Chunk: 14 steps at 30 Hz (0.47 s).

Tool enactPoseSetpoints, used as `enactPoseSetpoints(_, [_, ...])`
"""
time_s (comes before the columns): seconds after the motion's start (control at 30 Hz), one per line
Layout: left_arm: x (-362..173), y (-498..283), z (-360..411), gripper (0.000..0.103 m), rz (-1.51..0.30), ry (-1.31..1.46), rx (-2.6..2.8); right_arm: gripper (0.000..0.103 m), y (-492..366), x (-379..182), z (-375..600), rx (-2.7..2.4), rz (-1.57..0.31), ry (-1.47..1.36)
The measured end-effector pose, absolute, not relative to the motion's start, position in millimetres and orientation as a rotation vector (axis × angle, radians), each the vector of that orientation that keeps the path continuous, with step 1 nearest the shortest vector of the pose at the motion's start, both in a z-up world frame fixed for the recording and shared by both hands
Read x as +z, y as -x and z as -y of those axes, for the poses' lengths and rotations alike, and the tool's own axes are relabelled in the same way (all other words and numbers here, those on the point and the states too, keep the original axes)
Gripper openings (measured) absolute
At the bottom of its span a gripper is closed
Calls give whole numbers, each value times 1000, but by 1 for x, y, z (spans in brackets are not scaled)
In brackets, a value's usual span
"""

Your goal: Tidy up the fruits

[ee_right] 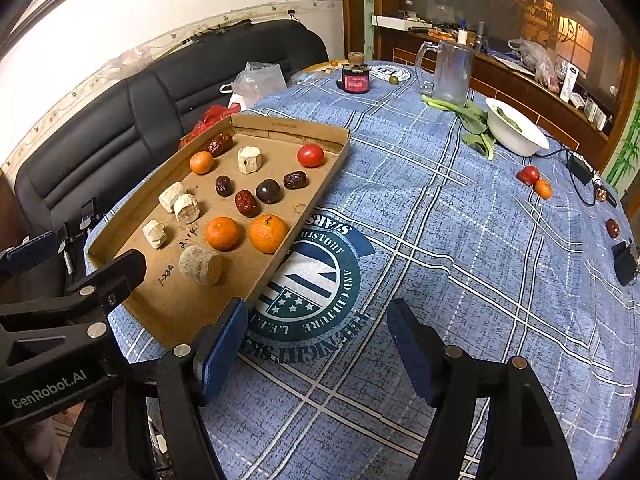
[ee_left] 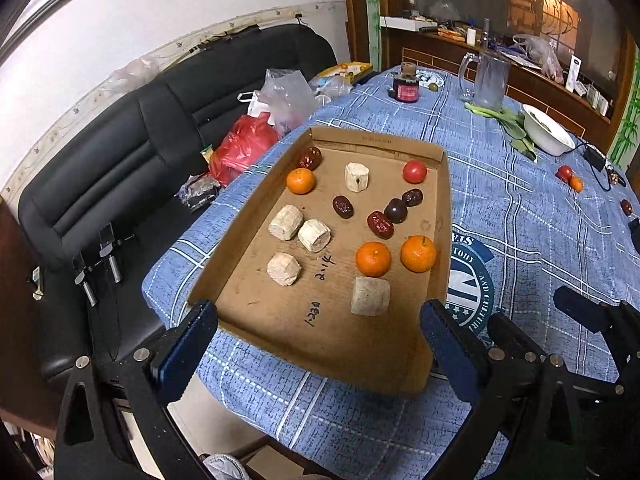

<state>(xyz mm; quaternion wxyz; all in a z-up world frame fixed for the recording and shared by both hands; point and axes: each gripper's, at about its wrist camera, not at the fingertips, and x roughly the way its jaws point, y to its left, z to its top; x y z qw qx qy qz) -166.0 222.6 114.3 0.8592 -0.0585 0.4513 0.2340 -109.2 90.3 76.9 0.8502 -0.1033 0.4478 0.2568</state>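
- While both tools hang over the table, the left gripper has its blue-padded jaws spread wide, empty, above the shallow brown cardboard tray
- Right gripper likewise gapes, holding nothing, over the blue checked tablecloth
- Glossy orange mandarins, wrinkled dark-red dates and pale rough cylinders lie in the tray

I see open tablecloth ahead of my right gripper, clear twd 12 o'clock. Cardboard tray wall blocks at 10 o'clock. At 1 o'clock white bowl, greens, glass mug crowd the far edge. Left gripper straddles the tray's near end.
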Motion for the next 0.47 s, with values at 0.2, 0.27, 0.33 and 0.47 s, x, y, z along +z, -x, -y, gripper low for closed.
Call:
enactPoseSetpoints(0.2, [108, 155, -227, 101, -968, 103, 485, 77, 102, 69, -97, 543, -966, 220])
enactPoseSetpoints(0.27, [106, 153, -229, 101, -974, 100, 483, 77, 101, 66, -100, 548, -977, 218])
enactPoseSetpoints(0.33, [104, 151, -231, 101, -979, 98, 483, 77, 99, 63, -103, 557, -986, 217])
enactPoseSetpoints(0.47, [101, 144, -232, 101, -997, 99, 462, 77, 96, 59, -105, 549, -996, 214])
